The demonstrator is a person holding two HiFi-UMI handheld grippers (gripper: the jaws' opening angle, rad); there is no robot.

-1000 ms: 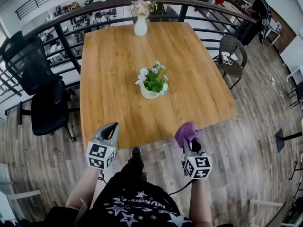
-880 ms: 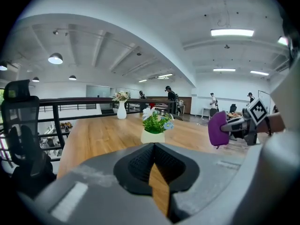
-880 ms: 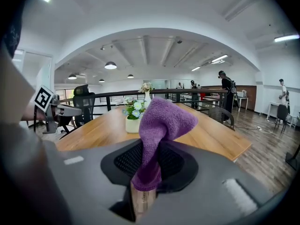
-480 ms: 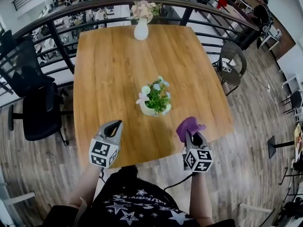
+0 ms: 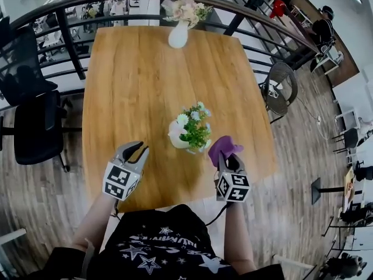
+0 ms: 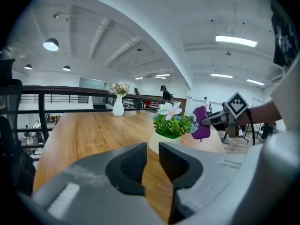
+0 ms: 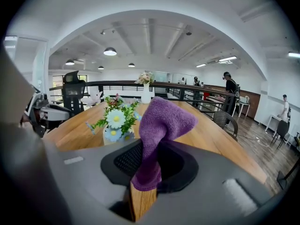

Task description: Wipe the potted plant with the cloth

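Plant, place: the potted plant (image 5: pixel 190 133) stands on the wooden table (image 5: pixel 140 69), just below the middle of the head view. It is between the two grippers and a little beyond them.
Plant, axis: it is upright and its long axis is vertical. The stems and flowers point up out of the white pot (image 5: pixel 176 134), and in the head view the foliage leans to the right of the pot.
Plant, handling: it looks small and light, so a sideways push would probably slide or tip it. The leaves and petals look thin and bendy, so light strokes suit them. The pot wall looks smooth and may be slippery.
Plant, where to hold: low on the pot wall, below the foliage, seems the safest grip for steadying it.
Cloth, place: the purple cloth (image 7: pixel 161 125) sits in the right gripper, just right of the plant in the head view.
Cloth, handling: it is soft and limp, and the free end flops over at the top.
Cloth, axis: it runs out from the jaws, up and forward, toward the far side of the table.
Left gripper (image 6: pixel 152 161): the jaws are opening and stand a narrow gap apart, with nothing between them. They are aimed at the pot.
Right gripper (image 5: pixel 225 158): it is clamped on the lower end of the cloth.
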